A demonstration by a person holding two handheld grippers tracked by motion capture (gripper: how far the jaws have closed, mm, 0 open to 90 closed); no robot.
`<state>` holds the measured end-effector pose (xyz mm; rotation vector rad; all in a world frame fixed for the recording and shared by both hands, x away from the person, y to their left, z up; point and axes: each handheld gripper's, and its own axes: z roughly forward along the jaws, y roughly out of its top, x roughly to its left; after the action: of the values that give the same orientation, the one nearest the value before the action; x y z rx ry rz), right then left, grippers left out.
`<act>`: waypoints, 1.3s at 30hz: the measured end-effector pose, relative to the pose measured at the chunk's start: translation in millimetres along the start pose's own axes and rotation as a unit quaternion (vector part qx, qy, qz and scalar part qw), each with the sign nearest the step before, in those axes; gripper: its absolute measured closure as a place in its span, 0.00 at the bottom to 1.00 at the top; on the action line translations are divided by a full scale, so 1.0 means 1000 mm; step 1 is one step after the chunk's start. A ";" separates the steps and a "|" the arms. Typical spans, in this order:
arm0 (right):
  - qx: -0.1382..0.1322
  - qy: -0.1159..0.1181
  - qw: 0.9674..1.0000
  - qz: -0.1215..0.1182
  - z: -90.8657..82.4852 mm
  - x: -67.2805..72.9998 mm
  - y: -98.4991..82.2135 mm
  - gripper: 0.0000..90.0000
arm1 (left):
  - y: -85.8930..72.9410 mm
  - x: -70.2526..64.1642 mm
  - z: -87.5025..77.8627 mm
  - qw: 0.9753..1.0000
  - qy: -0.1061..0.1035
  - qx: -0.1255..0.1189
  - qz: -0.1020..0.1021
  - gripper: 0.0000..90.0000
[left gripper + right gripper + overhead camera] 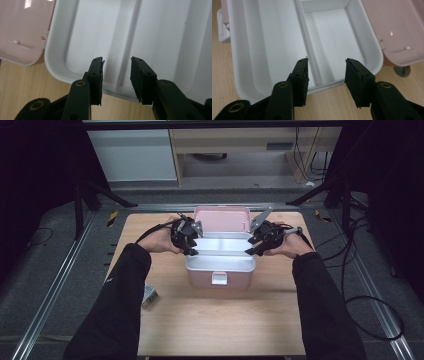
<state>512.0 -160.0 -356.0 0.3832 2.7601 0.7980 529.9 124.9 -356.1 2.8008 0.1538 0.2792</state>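
A pink box (220,275) stands mid-table with its pink lid (222,218) swung open toward the far side. A white divided tray (220,263) sits in its top. My left gripper (192,251) is at the tray's left end and my right gripper (250,251) at its right end. In the left gripper view, the left gripper (117,60) is open, its jaws either side of the tray's divider (127,55) just above the end rim (53,62). In the right gripper view, the right gripper (326,60) is open, straddling the divider (310,57) over the tray's end wall (329,85). The compartments look empty.
A small carton (149,295) lies on the wooden table (215,320) beside the left sleeve. The box's white latch (219,278) faces the near edge. A small round object (402,70) lies on the table under the lid's edge. Dark stands and cables surround the table.
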 end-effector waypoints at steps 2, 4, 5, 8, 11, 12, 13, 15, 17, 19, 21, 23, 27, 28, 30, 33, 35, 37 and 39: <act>0.004 0.008 1.000 -0.005 0.004 0.001 0.002 0.67 | 0.001 0.000 0.003 1.000 -0.005 0.006 0.003 0.73; 0.016 0.012 1.000 -0.011 0.008 0.001 0.004 0.70 | 0.002 -0.001 0.007 1.000 -0.008 0.011 0.007 0.75; 0.022 0.014 1.000 -0.015 0.010 0.002 0.005 0.72 | 0.002 -0.001 0.007 1.000 -0.010 0.012 0.003 0.76; 0.037 0.023 0.999 -0.016 0.014 0.002 0.008 0.77 | 0.001 -0.002 0.007 1.000 -0.017 0.011 0.004 0.80; 0.049 0.032 0.998 -0.019 0.017 0.002 0.010 0.84 | 0.001 -0.005 0.006 1.000 -0.015 0.016 0.012 0.82; 0.056 0.036 0.998 -0.022 0.018 0.002 0.011 0.86 | 0.002 -0.005 0.006 1.000 -0.018 0.017 0.012 0.83; 0.063 0.039 0.997 -0.021 0.019 0.002 0.012 0.86 | 0.002 -0.005 0.006 0.999 -0.020 0.020 0.014 0.83; 0.073 0.040 0.996 -0.026 0.021 0.003 0.014 0.88 | 0.004 -0.006 0.006 0.999 -0.023 0.027 0.017 0.85; 0.078 0.046 0.995 -0.028 0.021 0.001 0.015 0.89 | 0.004 -0.006 0.006 0.999 -0.025 0.031 0.018 0.87; 0.088 0.050 0.994 -0.032 0.022 0.000 0.017 0.90 | 0.004 -0.006 0.006 0.999 -0.030 0.032 0.018 0.90; 0.102 0.052 0.993 -0.041 0.023 -0.002 0.021 0.92 | 0.004 -0.005 0.006 0.999 -0.033 0.030 0.018 0.93; 0.115 0.055 0.991 -0.046 0.025 -0.002 0.023 0.92 | 0.004 -0.004 0.006 0.999 -0.034 0.029 0.018 0.94; 0.133 0.058 0.988 -0.054 0.028 -0.002 0.027 0.93 | 0.004 -0.004 0.006 0.999 -0.036 0.030 0.021 0.95; 0.133 0.059 0.988 -0.055 0.028 -0.002 0.027 0.93 | 0.004 -0.004 0.006 0.999 -0.038 0.031 0.021 0.95; 0.134 0.059 0.988 -0.056 0.028 -0.002 0.027 0.93 | 0.004 -0.004 0.006 0.998 -0.039 0.032 0.024 0.95; 0.134 0.060 0.988 -0.057 0.028 -0.002 0.027 0.94 | 0.005 -0.004 0.006 0.998 -0.039 0.034 0.028 0.96; 0.134 0.062 0.988 -0.054 0.028 -0.003 0.027 0.94 | 0.005 -0.004 0.005 0.998 -0.037 0.036 0.032 0.96; 0.130 0.067 0.988 -0.052 0.026 -0.004 0.027 0.95 | 0.005 -0.004 0.004 0.998 -0.039 0.035 0.033 0.96; 0.124 0.068 0.988 -0.055 0.025 -0.003 0.027 0.96 | 0.005 -0.002 0.002 0.998 -0.040 0.036 0.033 0.96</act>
<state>527.1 -127.3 -361.0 0.2246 2.9875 0.4698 528.5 118.9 -357.0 2.8871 0.0537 0.1793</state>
